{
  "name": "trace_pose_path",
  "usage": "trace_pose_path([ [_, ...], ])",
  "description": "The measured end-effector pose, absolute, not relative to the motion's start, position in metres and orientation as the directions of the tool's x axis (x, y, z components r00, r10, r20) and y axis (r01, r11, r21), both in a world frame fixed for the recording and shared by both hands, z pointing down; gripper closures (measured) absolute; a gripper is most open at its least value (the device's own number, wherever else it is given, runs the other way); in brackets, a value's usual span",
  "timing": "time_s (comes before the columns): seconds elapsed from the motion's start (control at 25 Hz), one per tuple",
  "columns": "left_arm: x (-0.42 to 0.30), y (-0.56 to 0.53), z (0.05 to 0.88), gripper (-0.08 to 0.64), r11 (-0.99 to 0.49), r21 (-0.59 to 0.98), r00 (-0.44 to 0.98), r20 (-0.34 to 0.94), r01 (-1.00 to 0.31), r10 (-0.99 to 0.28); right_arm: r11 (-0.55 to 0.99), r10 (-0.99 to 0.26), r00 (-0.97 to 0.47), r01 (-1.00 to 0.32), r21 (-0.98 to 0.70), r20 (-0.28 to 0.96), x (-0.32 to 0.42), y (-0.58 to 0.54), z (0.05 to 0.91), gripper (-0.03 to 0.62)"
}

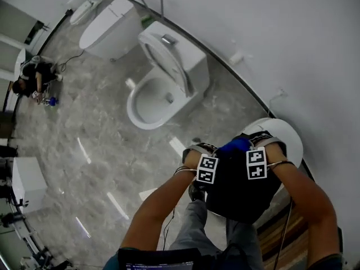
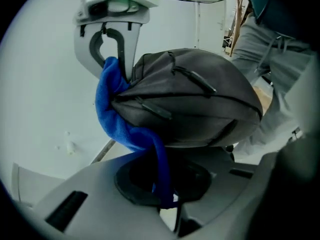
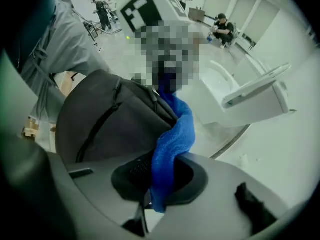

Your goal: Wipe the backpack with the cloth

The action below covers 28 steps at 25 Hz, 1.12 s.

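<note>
Backpack: the black backpack (image 1: 239,184) lies on a closed white toilet (image 1: 289,136) by the wall (image 1: 292,38). Dark zips run across its rounded top.
Cloth: the blue cloth (image 1: 236,145) is draped over the wall-side end of the backpack, touching it, and is strung between the two grippers.
Left gripper: the left gripper (image 2: 167,206) has its jaws pinched on one tail of the cloth, which drops into them from the backpack's edge.
Right gripper: the right gripper (image 3: 150,209) has its jaws clamped on the other tail, and the cloth rises from them onto the backpack.
Arms: both forearms reach down, one on either side of the backpack, with the marker cubes facing up.
Nearby: an open toilet (image 1: 163,83) with its lid raised stands to the left on the grey marbled floor (image 1: 95,145).
Far side: a crouching person (image 1: 34,75) is well apart, across the floor.
</note>
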<state>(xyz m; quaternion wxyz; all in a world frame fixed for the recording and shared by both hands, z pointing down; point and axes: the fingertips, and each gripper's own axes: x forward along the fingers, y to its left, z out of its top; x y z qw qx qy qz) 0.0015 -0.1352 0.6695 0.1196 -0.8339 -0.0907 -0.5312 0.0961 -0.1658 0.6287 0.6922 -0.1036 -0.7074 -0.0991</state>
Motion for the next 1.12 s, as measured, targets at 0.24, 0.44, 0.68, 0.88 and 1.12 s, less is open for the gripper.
trace_pose_path([
  [0.24,-0.022,-0.106,0.658,0.523,-0.971,-0.112,0.474,0.880,0.209,0.001,0.904,0.056,0.185,0.408,-0.129,0.981,0.079,-0.161,0.627,0.558],
  [0.44,-0.033,-0.080,0.658,0.523,-0.967,-0.099,0.480,0.877,0.233,0.026,0.846,0.086,0.273,0.487,-0.215,0.958,0.058,-0.150,0.610,0.558],
  [0.68,-0.038,-0.019,0.672,0.523,-0.986,-0.044,0.528,0.848,0.161,0.048,0.772,0.081,0.387,0.558,-0.303,0.919,0.040,-0.128,0.611,0.558],
  [0.88,-0.050,-0.001,0.672,0.523,-0.998,-0.008,0.546,0.837,0.065,0.029,0.693,0.060,0.450,0.624,-0.361,0.891,0.024,-0.113,0.607,0.558],
  [1.12,-0.065,0.043,0.683,0.524,-0.998,0.046,0.553,0.831,0.035,0.057,0.586,0.057,0.531,0.667,-0.459,0.845,0.008,-0.072,0.609,0.558],
])
